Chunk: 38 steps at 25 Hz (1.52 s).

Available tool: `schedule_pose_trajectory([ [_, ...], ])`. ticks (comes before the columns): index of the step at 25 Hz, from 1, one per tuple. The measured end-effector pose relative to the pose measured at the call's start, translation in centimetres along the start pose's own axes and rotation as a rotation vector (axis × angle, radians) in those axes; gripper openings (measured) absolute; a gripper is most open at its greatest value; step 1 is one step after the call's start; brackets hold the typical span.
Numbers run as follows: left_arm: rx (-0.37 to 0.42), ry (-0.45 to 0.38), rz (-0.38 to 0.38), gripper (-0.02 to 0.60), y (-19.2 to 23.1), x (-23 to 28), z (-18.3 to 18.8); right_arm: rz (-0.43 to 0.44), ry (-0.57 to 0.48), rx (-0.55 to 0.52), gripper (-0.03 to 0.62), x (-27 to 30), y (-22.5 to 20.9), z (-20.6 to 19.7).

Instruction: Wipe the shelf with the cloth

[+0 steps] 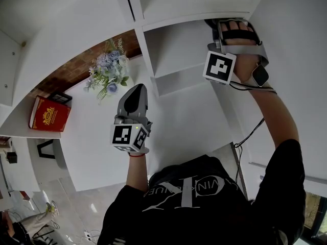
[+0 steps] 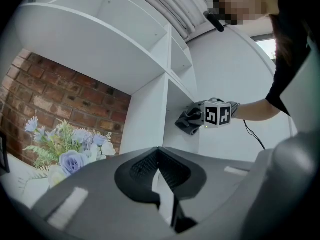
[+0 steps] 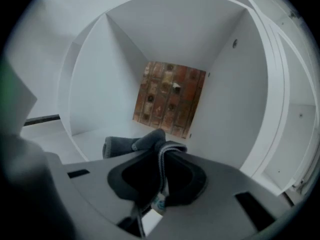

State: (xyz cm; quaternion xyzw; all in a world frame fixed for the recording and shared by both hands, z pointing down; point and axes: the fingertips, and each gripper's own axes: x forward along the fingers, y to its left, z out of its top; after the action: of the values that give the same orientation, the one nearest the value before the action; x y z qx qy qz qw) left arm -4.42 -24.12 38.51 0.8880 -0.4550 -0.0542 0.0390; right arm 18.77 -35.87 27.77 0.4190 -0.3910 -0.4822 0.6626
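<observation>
wiping is in hand: the right gripper [image 3: 163, 154] is clenched on the cloth [image 3: 127, 145], which seems to touch the shelf [image 3: 90, 134] floor in the far right cubby. the left gripper [image 2: 159, 153] hangs closed on nothing, near the flowers [image 2: 75, 154]. next, i judge, comes a pressed sweep toward the far wall.

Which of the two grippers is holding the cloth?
The right gripper: its jaws are shut on the grey cloth inside the shelf, while the left gripper hangs outside, jaws together on nothing.
</observation>
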Motion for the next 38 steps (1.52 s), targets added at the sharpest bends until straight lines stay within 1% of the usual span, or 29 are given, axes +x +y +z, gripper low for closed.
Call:
schedule_pose_trajectory([
  [2,-0.002,0.002,0.000,0.011,-0.1,0.0,-0.1,0.009,-0.010,-0.030,0.058,-0.1,0.4,0.1],
  [6,-0.008,0.008,0.008,0.011,0.3,0.0,-0.4,-0.039,0.018,-0.033,0.058,-0.2,0.3,-0.3],
  [8,-0.009,0.010,0.012,0.011,0.4,0.0,-0.4,-0.035,0.026,-0.070,0.058,0.0,1.4,0.0],
  [10,-0.005,0.010,0.017,0.011,0.6,-0.2,-0.3,-0.005,0.015,-0.104,0.057,0.2,3.3,0.6],
  [12,0.000,0.010,0.024,0.011,0.7,-0.4,-0.2,0.020,-0.006,-0.111,0.057,0.5,5.2,1.2],
  [15,0.002,0.012,0.040,0.011,1.2,-0.9,-0.1,0.061,-0.041,-0.082,0.057,0.8,7.6,2.5],
  [18,0.001,0.015,0.058,0.011,1.7,-1.6,-0.1,0.093,-0.071,-0.031,0.057,1.0,9.7,3.8],
  [20,0.001,0.020,0.062,0.011,1.9,-1.9,-0.2,0.112,-0.063,-0.027,0.057,1.1,10.8,3.9],
  [23,0.002,0.023,0.063,0.011,2.1,-2.2,-0.3,0.155,-0.033,-0.048,0.057,1.2,11.8,3.4],
  [24,0.004,0.022,0.061,0.011,2.1,-2.2,-0.2,0.156,-0.033,-0.043,0.057,1.2,11.8,3.5],
  [26,0.009,0.019,0.054,0.011,1.8,-2.2,-0.1,0.187,-0.034,-0.022,0.057,1.1,12.1,3.3],
  [27,0.011,0.018,0.051,0.011,1.7,-2.2,0.0,0.203,-0.044,0.016,0.058,1.1,12.1,3.3],
  [29,0.012,0.014,0.048,0.011,1.5,-2.2,0.1,0.215,-0.081,0.147,0.058,0.9,11.5,3.3],
  [32,0.013,0.014,0.037,0.011,1.4,-2.0,0.2,0.189,-0.134,0.381,0.058,0.2,9.8,3.1],
  [34,0.016,0.017,0.024,0.011,1.2,-1.8,0.3,0.180,-0.188,0.538,0.058,-0.8,8.7,3.1],
  [38,0.024,0.015,0.016,0.011,0.7,-1.5,0.5,0.214,-0.317,0.877,0.058,-3.4,6.7,3.0],
])
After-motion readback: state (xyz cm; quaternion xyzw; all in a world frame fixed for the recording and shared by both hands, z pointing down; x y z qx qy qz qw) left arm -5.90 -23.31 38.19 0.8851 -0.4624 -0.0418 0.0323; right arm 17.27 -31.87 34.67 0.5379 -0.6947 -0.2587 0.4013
